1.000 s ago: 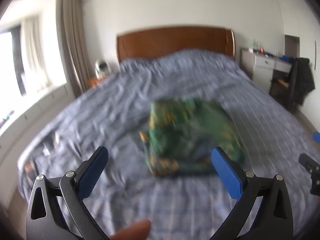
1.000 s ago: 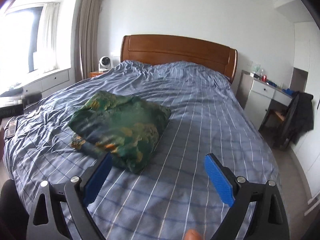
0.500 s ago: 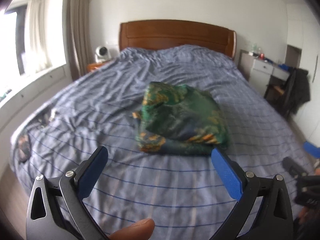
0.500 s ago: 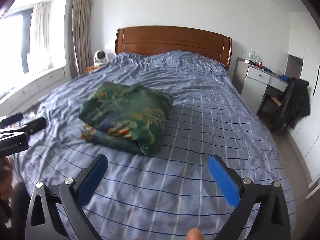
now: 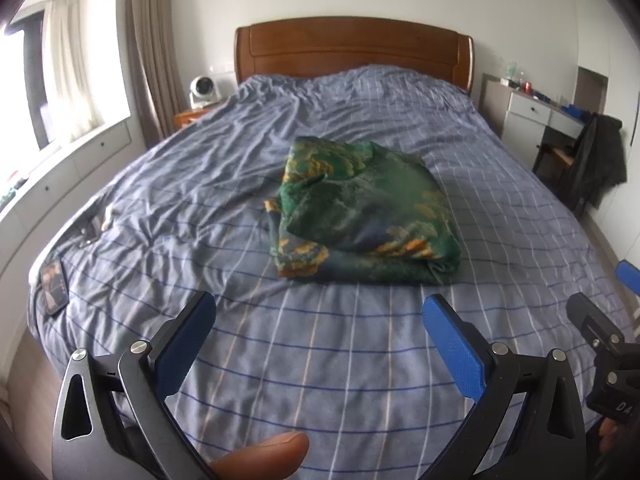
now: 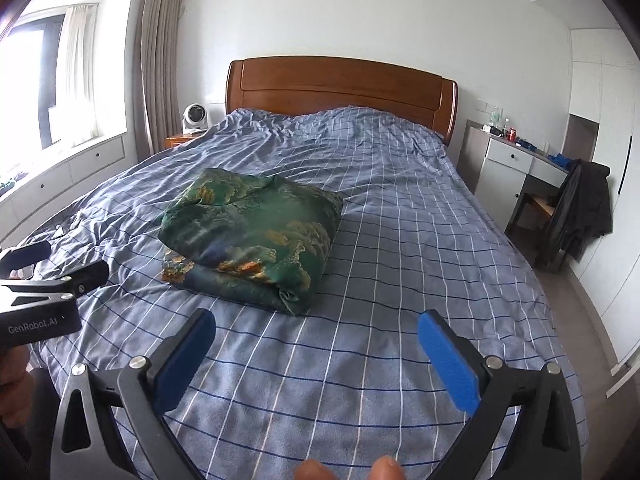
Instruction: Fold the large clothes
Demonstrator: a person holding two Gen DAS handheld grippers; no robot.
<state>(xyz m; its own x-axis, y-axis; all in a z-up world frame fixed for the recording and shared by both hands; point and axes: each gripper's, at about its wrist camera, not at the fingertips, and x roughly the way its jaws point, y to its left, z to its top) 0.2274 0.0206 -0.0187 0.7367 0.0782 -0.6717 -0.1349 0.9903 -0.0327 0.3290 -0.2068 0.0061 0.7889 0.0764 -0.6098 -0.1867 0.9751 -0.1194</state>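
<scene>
Ahead of both sets of jaws lies the garment (image 5: 368,212), a green and gold cloth with a silky sheen, folded into a soft bundle. Under it the bedcover (image 5: 320,360) is matt blue checked cotton-like cloth, creased further off and slightly fuzzy just below the jaws. Beyond it the headboard (image 6: 340,84) is glossy brown wood. The left gripper (image 5: 320,340) has matt black frames with bright metal rivets and blue pads (image 5: 456,344) with a fine rough grain; the right gripper (image 6: 316,348) looks the same.
</scene>
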